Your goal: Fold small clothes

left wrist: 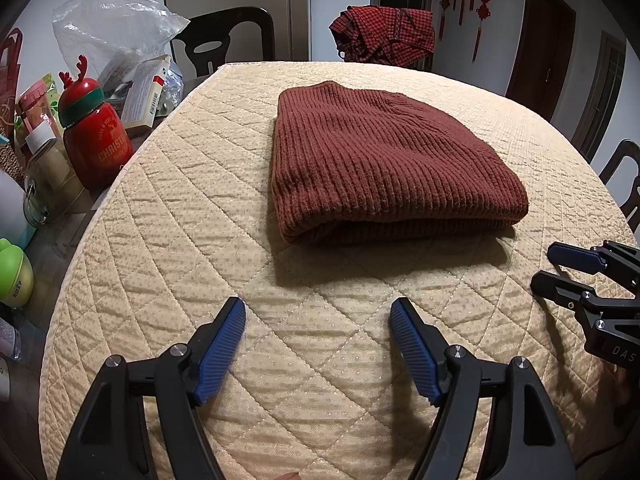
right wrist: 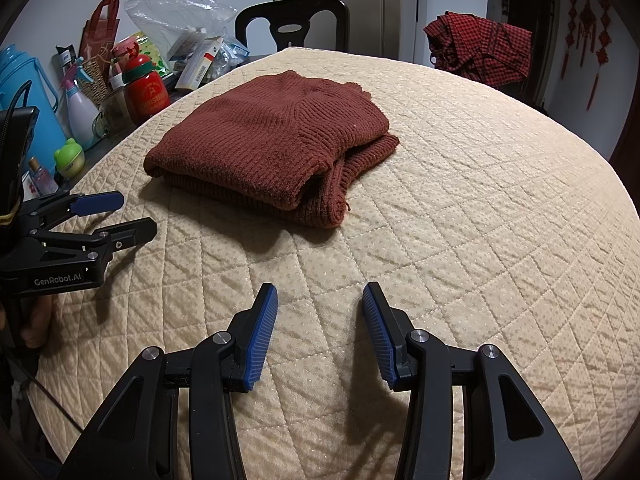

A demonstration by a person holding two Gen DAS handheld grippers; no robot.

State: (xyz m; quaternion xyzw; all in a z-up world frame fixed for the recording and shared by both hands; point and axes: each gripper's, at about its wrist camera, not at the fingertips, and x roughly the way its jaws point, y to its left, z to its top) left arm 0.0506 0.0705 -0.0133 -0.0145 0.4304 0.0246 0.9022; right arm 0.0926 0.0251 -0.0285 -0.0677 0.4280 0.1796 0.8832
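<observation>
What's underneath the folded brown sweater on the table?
The sweater lies directly on the quilted beige cover, which shows all around it. Whatever sits beneath its folded layers is covered and cannot be seen.

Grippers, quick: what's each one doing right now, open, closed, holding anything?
Left gripper: open, empty, short of the folded sweater.
Right gripper: open, empty, also clear of it.
</observation>
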